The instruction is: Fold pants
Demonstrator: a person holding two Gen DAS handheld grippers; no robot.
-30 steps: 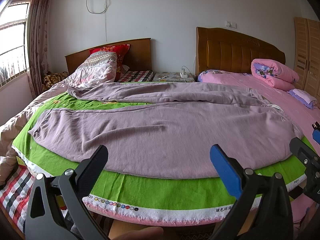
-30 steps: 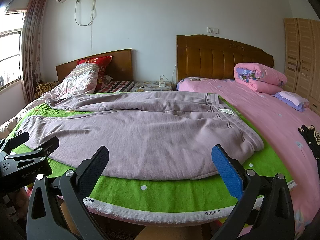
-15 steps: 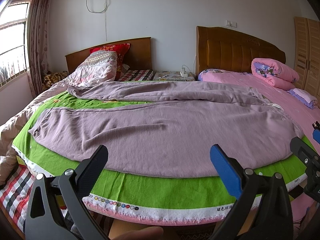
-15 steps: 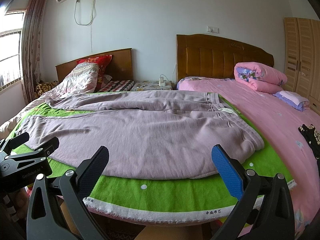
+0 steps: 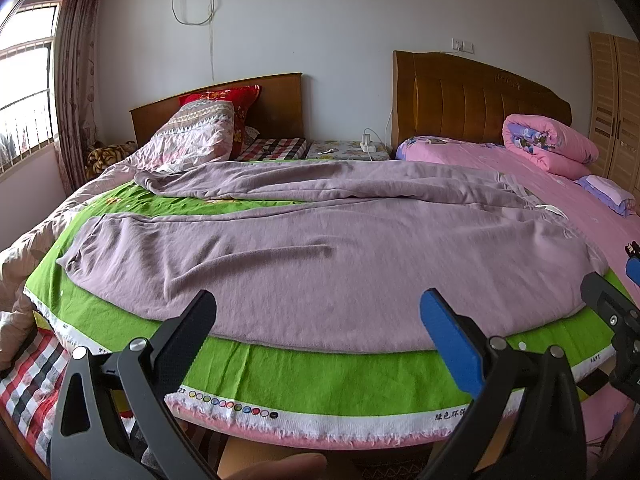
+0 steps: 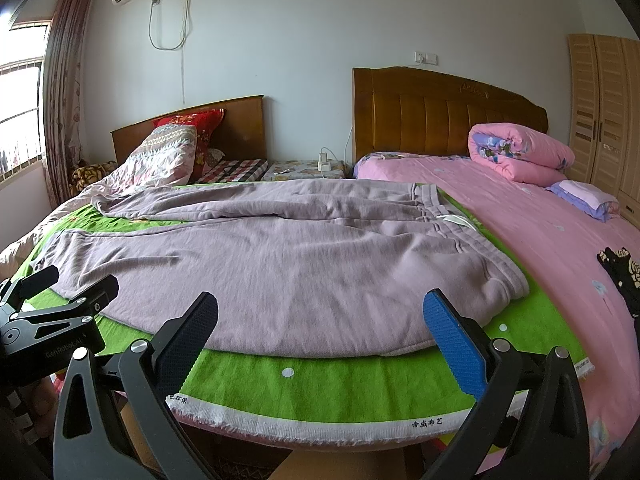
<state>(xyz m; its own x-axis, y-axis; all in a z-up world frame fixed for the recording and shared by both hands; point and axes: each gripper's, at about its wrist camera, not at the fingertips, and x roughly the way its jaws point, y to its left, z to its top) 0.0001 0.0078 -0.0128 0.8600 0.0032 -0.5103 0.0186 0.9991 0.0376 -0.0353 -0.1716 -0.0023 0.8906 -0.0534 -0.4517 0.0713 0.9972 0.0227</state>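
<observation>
At the far left a window (image 5: 24, 92) with a patterned curtain (image 5: 76, 72) lights the room, and a pale quilt (image 5: 24, 248) hangs off the near bed's left side. The left gripper (image 5: 318, 320) hovers over the near edge of the bed with its fingers spread wide, one black (image 5: 188, 344) and one blue (image 5: 450, 340), holding nothing and clear of the cloth. Just beyond them lies a green cloth (image 5: 304, 376) with a white printed selvedge, spread on the bed. On it rest the lilac pants (image 5: 320, 256), laid sideways: leg ends toward the left, waistband (image 6: 460, 220) toward the right, the near leg fairly flat, the far leg rumpled and angled away toward a zigzag-patterned pillow (image 5: 200, 132) and a red pillow (image 5: 236, 112) against the left headboard (image 5: 280, 96).

From the right wrist view, the left gripper's black body sits at the left edge, and the right gripper (image 6: 320, 322) hangs near the pants' lower hem, its fingers (image 6: 454, 340) likewise wide apart and empty. Between the two beds stands a small bedside table (image 6: 304, 170) with a white charger on it. Farther right are the taller headboard (image 6: 440, 116), the pink bedsheet (image 6: 540, 240), a rolled pink quilt (image 6: 520, 152) and a wooden wardrobe (image 6: 604, 112).
</observation>
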